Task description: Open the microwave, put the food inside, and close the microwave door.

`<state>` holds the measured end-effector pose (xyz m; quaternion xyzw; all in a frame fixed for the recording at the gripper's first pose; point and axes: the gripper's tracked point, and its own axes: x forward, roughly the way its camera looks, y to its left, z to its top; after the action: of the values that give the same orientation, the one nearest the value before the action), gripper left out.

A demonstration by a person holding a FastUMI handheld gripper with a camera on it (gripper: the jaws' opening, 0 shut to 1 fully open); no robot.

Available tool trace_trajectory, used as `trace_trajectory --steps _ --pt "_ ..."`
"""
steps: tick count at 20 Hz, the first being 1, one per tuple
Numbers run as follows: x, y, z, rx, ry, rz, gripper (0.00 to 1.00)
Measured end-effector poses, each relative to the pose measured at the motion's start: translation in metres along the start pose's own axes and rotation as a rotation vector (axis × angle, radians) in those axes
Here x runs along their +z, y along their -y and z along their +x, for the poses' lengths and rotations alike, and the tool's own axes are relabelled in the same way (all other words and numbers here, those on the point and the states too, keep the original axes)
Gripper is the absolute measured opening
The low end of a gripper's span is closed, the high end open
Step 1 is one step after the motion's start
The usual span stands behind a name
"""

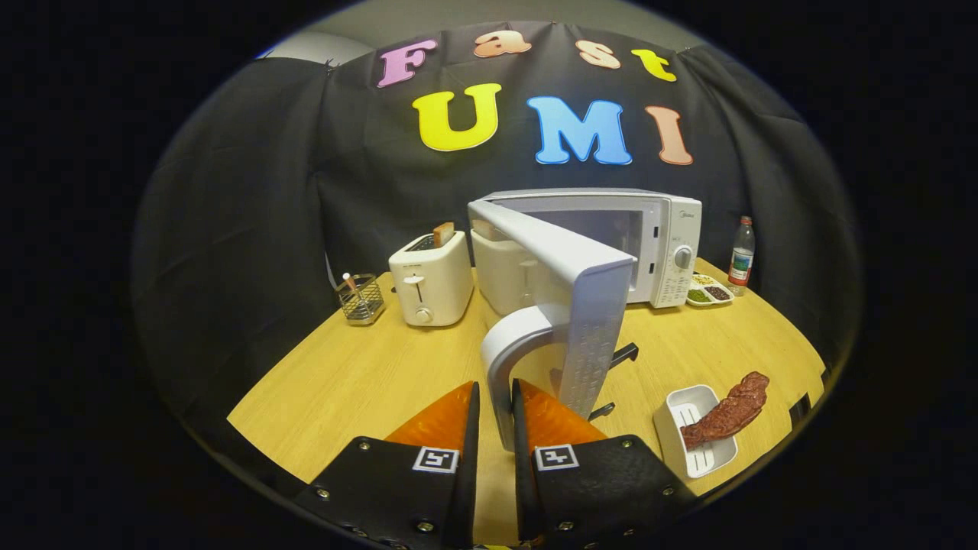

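microwave (657,244) door (569,283) stands swung open toward you.
your claw (495,412) pinches the door handle (508,367) between its fingers; meat (726,416) lies across a white tray (691,435) on the table (367,374).

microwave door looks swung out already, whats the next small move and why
Probably let go of the handle and back off. The gripper has its fingers closed on the handle, and the microwave door stands wide open. The meat lies on the white tray on the table, not yet picked up.
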<state>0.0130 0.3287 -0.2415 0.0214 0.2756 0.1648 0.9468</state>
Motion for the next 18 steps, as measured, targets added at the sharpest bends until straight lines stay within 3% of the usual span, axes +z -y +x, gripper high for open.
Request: trace_trajectory --steps 10,12,18 --pt "-0.008 -0.049 -0.008 0.046 -0.008 -0.040 0.22" --pt "-0.011 -0.066 -0.014 0.112 -0.014 -0.016 0.22" --pt "-0.011 -0.120 -0.045 0.415 -0.036 -0.062 0.22"
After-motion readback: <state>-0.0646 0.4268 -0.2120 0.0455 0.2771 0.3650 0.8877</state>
